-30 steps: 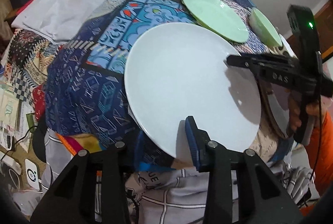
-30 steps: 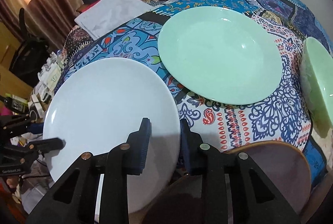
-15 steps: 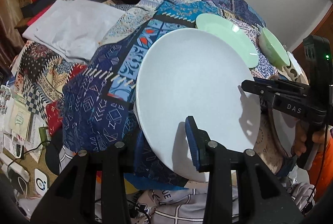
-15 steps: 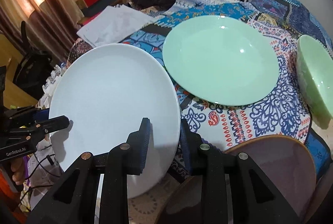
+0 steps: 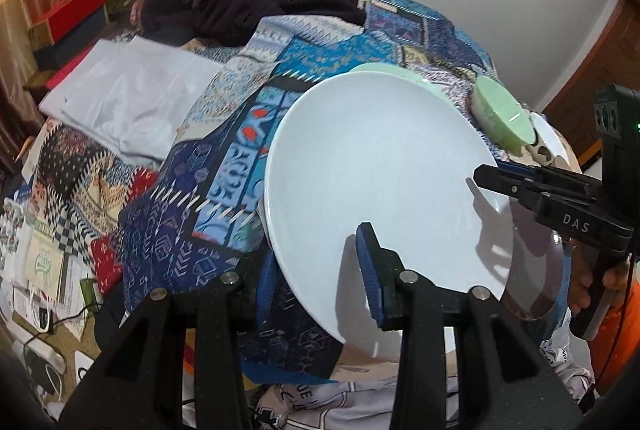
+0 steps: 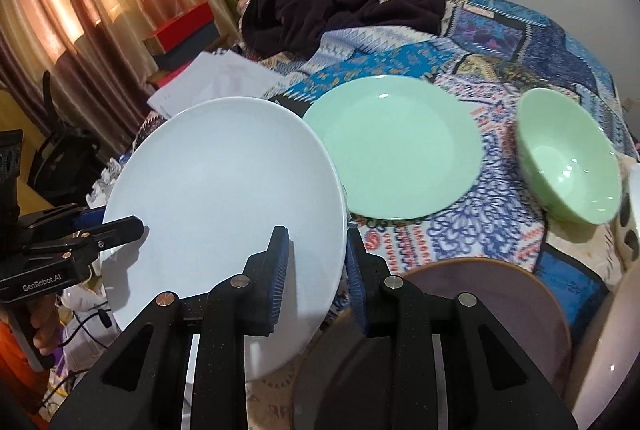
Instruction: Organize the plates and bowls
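Note:
A large white plate hangs tilted above the patterned tablecloth, held on two sides. My left gripper is shut on its near rim, and in the right wrist view it clamps the plate's left edge. My right gripper is shut on the opposite rim, showing as black fingers at the plate's right edge. A green plate lies flat just beyond, mostly hidden in the left wrist view. A green bowl stands to its right.
A mauve plate with a brown rim lies under my right gripper. A white dish sits at the lower right. Dark clothing is heaped at the table's back. A folded white cloth lies left. Floor clutter is below left.
The white plate has risen off the tablecloth and tilted up, with both grippers still clamped on it. Both cameras now look from higher up, so more of the room shows.

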A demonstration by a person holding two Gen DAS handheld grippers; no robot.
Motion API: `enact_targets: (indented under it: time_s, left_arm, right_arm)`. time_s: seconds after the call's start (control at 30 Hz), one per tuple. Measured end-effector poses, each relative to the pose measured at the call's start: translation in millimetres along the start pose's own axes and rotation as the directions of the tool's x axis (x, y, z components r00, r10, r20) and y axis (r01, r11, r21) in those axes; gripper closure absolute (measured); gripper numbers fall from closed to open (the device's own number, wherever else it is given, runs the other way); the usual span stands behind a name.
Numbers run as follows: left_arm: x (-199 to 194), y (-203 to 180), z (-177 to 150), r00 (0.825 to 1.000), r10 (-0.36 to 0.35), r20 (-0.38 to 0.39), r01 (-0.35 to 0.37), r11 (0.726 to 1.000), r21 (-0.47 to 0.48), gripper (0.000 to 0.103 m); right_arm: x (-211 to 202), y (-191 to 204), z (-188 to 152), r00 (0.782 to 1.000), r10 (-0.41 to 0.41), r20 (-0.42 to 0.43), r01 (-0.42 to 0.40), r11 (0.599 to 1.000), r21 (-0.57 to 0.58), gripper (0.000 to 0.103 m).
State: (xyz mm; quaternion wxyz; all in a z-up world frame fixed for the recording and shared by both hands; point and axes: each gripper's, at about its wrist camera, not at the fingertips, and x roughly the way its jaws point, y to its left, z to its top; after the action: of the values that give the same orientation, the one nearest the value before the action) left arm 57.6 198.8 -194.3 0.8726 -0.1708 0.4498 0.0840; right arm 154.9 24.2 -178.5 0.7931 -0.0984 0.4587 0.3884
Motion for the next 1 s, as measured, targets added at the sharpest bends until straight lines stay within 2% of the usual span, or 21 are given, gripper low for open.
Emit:
enact_targets:
  time_s: [0.63,1.0]
  left_arm:
    - [-5,-69,17,0.996,-0.089,0.029,0.084,0.987,0.136,0.065]
    - [2,-105,11,0.992,-0.129,-0.006,0.128,0.971,0.202,0.065]
  right_arm:
    - [-63,-39,-28,0.991,-0.098,0.091,0.088,0.990,0.109,0.077]
    - [-88,-61,-55,0.984,-0.139,0.110,0.117,0.976,0.184,0.077]
